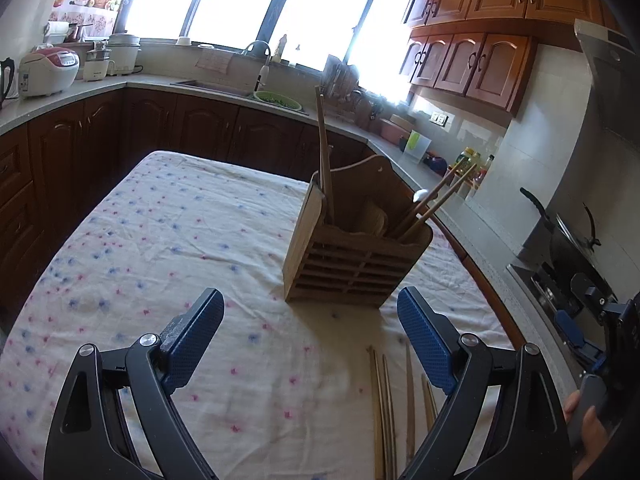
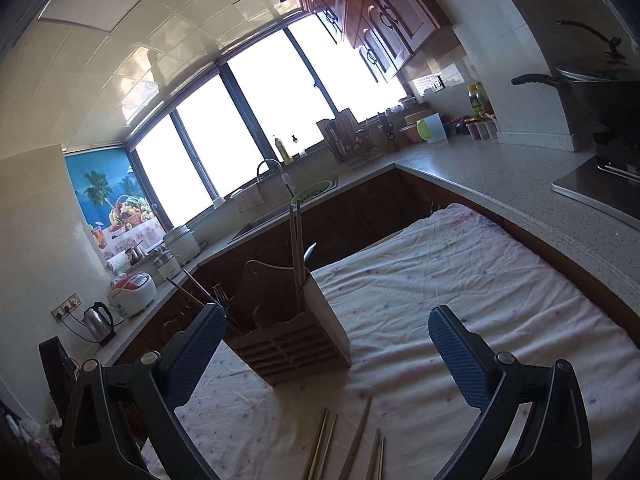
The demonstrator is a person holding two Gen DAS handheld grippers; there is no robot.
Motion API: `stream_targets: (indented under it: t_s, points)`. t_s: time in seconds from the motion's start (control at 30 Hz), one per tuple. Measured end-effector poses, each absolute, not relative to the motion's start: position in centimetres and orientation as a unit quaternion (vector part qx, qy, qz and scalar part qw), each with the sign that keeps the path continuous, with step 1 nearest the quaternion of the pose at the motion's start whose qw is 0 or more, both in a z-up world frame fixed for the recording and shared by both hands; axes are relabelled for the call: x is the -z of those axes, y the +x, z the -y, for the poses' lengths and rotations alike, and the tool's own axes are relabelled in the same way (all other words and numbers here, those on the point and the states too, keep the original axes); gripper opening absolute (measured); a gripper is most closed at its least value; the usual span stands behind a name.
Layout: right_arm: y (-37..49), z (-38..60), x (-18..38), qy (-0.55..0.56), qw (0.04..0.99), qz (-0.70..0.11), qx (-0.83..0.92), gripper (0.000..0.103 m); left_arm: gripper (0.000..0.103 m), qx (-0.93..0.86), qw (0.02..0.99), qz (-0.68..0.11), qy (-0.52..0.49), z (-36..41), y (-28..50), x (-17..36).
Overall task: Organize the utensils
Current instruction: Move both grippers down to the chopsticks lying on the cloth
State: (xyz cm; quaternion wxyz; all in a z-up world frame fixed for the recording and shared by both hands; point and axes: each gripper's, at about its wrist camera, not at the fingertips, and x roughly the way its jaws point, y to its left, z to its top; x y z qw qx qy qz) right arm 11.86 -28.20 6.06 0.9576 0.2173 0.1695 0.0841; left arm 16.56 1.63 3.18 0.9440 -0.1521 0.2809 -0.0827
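Left wrist view shows the right tongs [image 1: 576, 332] spread wide; right wrist view alone reveals forks [image 2: 221, 295] in the wooden utensil holder [image 2: 290, 340]. Left tongs [image 1: 310, 312] spread, empty; chopsticks [image 1: 386, 408] lie on the worktop [image 1: 160, 240].

- Daylight floods through the wide dark-framed windows [image 1: 256, 4], which are blown out white.
- The interior looks dimmer by contrast.
- Fisheye bending and dark vignetting mark the edges.
- There is slight softness.
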Motion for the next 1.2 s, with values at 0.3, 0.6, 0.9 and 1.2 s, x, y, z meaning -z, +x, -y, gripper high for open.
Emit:
stream_targets:
  t_s: [0.3, 0.6, 0.9, 1.2]
  points:
    - [9.3, 29.6, -2.8, 0.218, 0.952, -0.205, -0.063, 0.102, 0.091, 0.084, 0.935, -0.319, -0.133, -0.4, 14.5, -0.4]
    - [8.0, 30.5, -0.6, 0.231, 0.944, -0.228, -0.052, 0.102, 0.091, 0.097, 0.920, -0.374, -0.063, 3.3, 14.3, 2.2]
    - [7.6, 31.8, -0.2, 0.243, 0.941, -0.232, -0.037, 0.102, 0.089, 0.108, 0.899, -0.424, 0.019, 8.3, 15.7, 5.3]
    - [8.2, 31.9, 0.5, 0.251, 0.935, -0.249, -0.032, 0.102, 0.074, 0.113, 0.890, -0.436, 0.067, 9.9, 16.2, 7.0]
